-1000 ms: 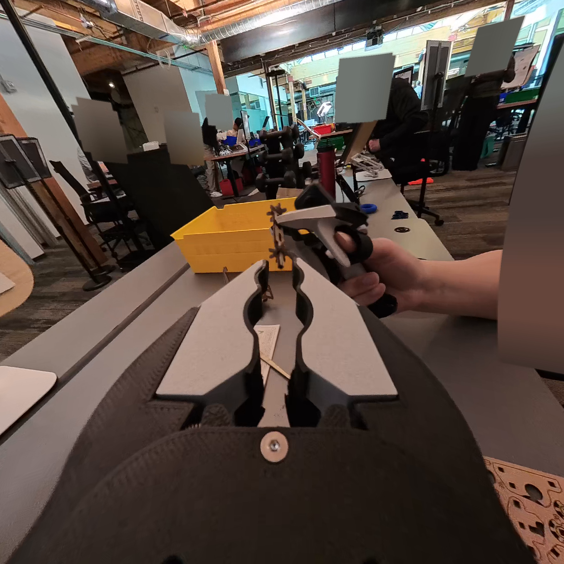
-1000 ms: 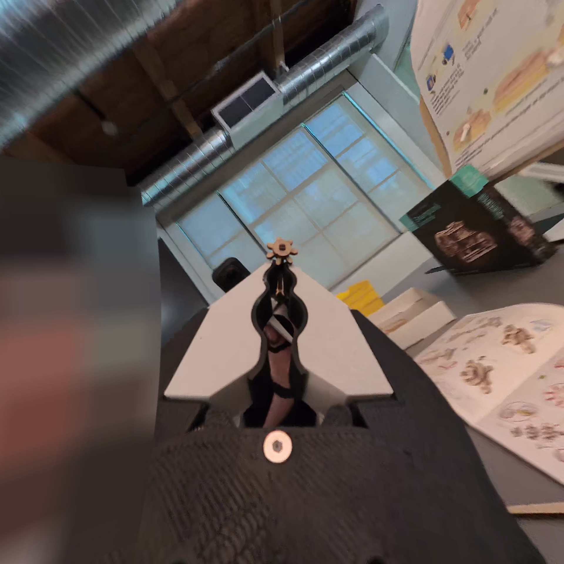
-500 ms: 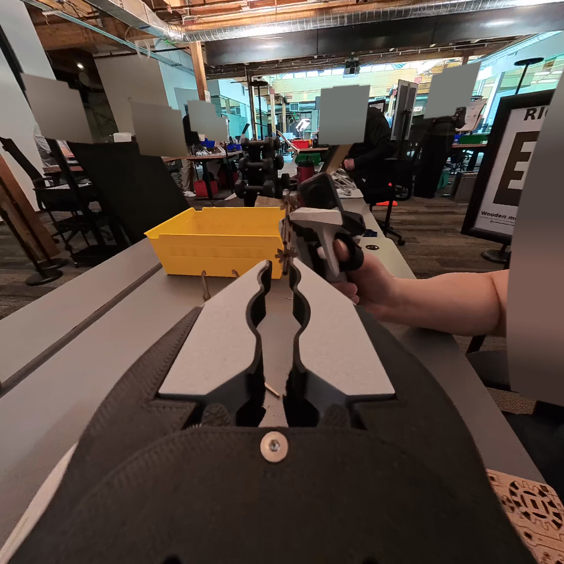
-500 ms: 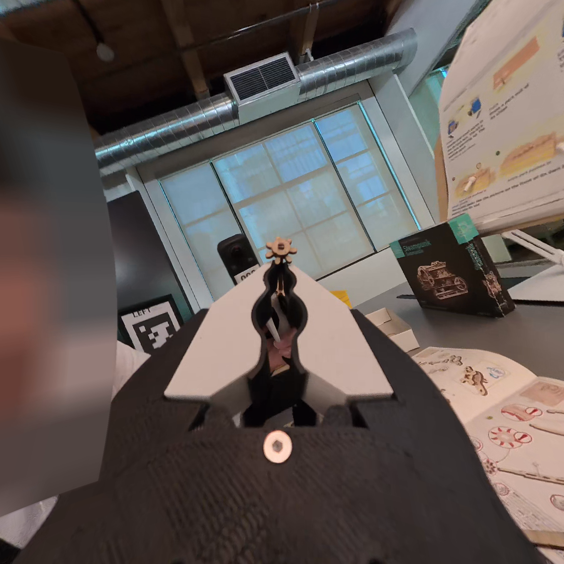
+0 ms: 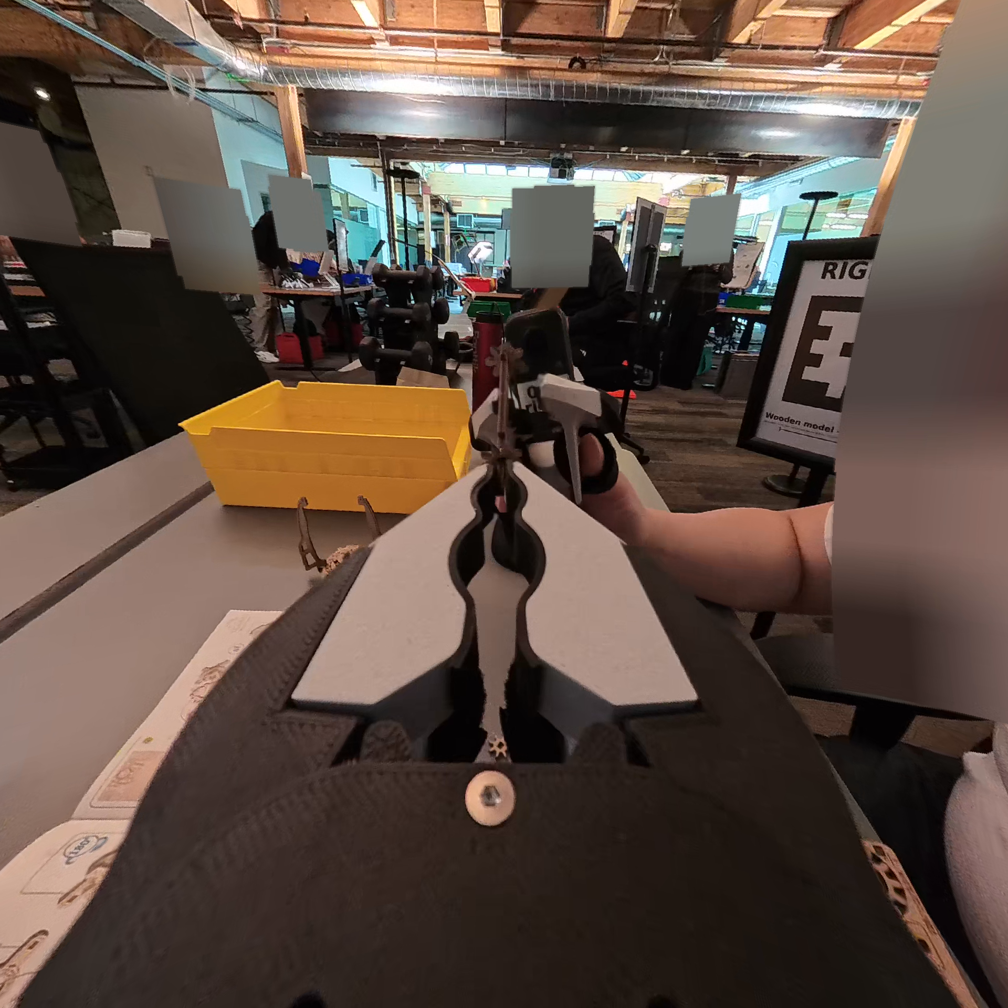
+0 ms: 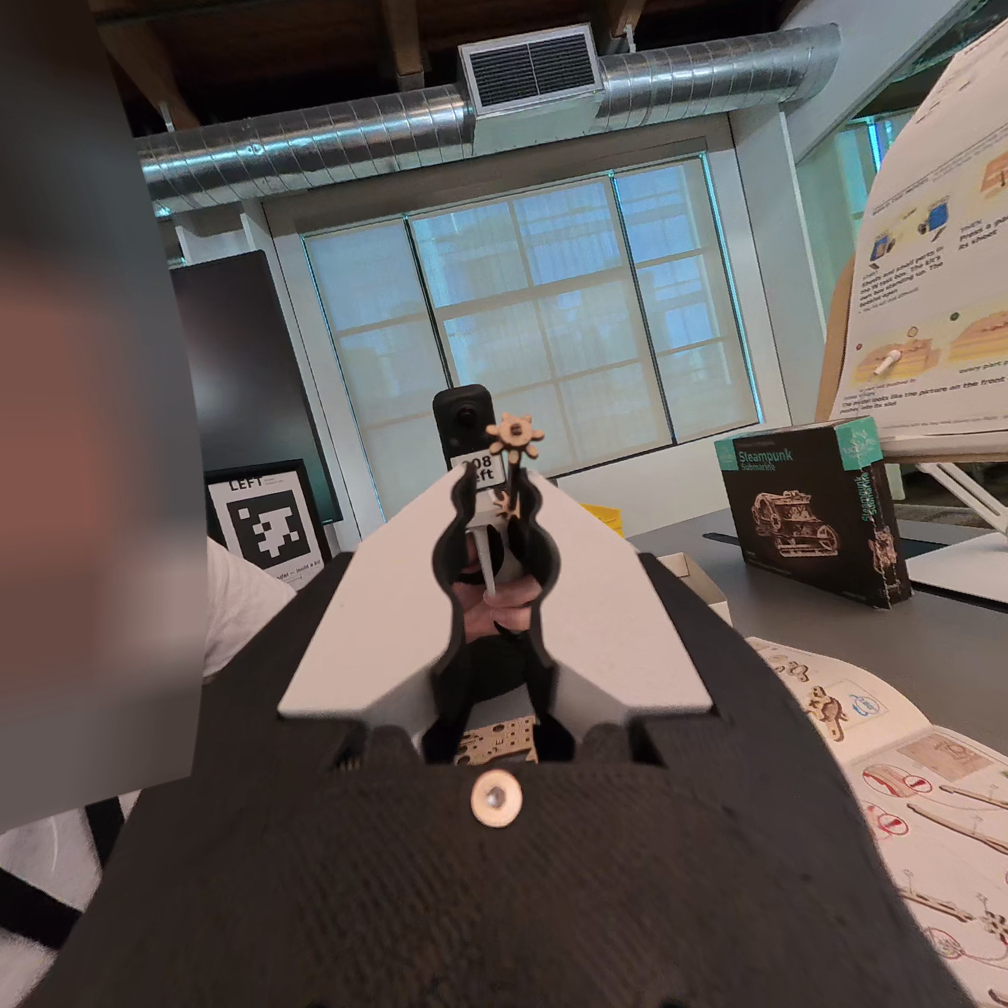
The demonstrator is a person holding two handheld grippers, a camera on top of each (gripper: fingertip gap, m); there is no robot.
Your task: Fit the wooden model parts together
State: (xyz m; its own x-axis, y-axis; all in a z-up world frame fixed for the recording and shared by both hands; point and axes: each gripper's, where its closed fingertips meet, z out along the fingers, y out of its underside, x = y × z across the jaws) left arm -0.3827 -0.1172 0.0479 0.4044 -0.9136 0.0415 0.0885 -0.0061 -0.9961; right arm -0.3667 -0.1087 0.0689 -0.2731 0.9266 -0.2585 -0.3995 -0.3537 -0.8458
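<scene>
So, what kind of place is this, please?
Probably an open workshop or lab in a loft-like hall: exposed metal ducts under wooden beams, worktables with a yellow parts bin, and a dumbbell rack behind.

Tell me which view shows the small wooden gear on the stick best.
The right wrist view: the gear faces the camera, lit and sharp against the window, above the right gripper. In the left wrist view it is edge-on, dark and backlit.
</scene>
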